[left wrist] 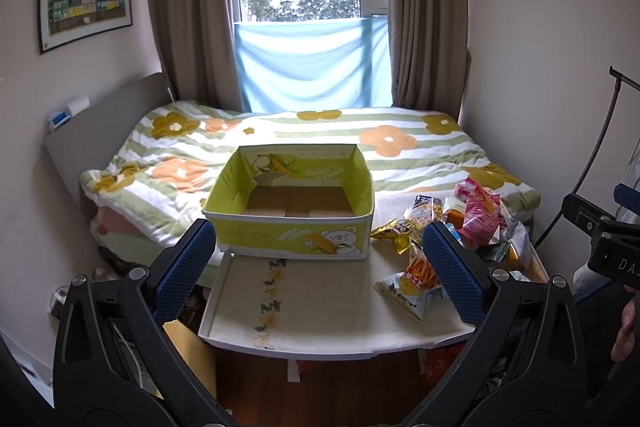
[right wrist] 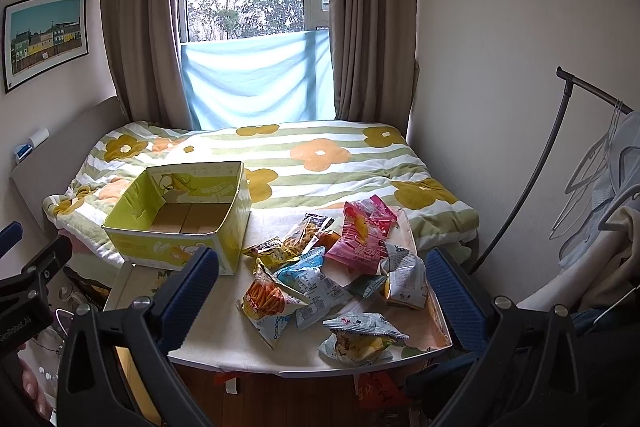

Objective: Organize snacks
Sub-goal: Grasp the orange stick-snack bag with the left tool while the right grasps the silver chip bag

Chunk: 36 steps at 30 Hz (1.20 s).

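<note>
An empty yellow-green cardboard box [left wrist: 292, 227] [right wrist: 176, 223] stands at the back left of a small white table [left wrist: 320, 311] [right wrist: 216, 331]. Several snack packets lie in a heap on the table's right side: a pink bag [right wrist: 362, 235] [left wrist: 478, 215], an orange-stick bag [right wrist: 264, 301] [left wrist: 416, 279], a yellow bag [right wrist: 272, 251] [left wrist: 394, 229] and a pale bag [right wrist: 360, 337] at the front edge. My left gripper [left wrist: 316, 267] hangs open before the table, holding nothing. My right gripper [right wrist: 324, 291] is open too, above the table's front, short of the heap.
A bed with a flowered quilt [left wrist: 304, 139] [right wrist: 320, 163] lies right behind the table, under a curtained window. A clothes rack [right wrist: 568, 131] with hangers stands at the right wall. A wooden floor [left wrist: 320, 387] shows under the table. The other gripper's body [left wrist: 600, 239] [right wrist: 28, 283] appears at each view's edge.
</note>
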Each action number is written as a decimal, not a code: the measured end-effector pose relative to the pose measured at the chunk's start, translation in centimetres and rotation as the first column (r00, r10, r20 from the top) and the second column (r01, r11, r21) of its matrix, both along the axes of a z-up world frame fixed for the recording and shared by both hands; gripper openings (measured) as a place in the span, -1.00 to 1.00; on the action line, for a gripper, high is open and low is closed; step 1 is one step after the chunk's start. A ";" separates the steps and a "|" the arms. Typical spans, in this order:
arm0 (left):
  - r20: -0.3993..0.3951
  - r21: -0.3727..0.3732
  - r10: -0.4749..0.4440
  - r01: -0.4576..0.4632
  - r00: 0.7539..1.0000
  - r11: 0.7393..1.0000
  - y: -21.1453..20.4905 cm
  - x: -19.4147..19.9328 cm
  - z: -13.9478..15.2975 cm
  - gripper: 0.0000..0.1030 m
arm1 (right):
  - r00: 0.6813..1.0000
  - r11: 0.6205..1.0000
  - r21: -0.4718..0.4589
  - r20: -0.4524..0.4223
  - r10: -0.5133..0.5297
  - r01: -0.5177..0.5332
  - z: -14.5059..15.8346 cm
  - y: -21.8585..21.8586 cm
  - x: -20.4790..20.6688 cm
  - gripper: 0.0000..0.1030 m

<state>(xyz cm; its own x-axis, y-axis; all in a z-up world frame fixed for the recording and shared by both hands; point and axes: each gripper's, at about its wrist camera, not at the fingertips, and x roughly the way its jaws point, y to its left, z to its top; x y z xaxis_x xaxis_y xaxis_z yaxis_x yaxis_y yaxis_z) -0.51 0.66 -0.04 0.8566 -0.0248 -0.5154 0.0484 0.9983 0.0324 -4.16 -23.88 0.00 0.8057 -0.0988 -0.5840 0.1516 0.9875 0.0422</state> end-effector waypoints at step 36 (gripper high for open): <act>-0.399 0.035 -0.411 0.462 0.820 0.886 -9.5 11.7 -17.5 0.99 | 0.916 0.946 0.172 -0.348 -0.201 0.273 -18.5 -4.9 0.9 0.99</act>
<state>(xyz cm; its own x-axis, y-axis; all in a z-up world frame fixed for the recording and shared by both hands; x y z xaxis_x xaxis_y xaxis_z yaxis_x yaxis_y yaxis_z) 11.14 -8.88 -17.57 0.5160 -0.2644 -0.8147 0.5117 0.8580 0.0456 -3.23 -28.77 -18.51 0.5385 -0.1078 -0.8357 0.4213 0.8934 0.1563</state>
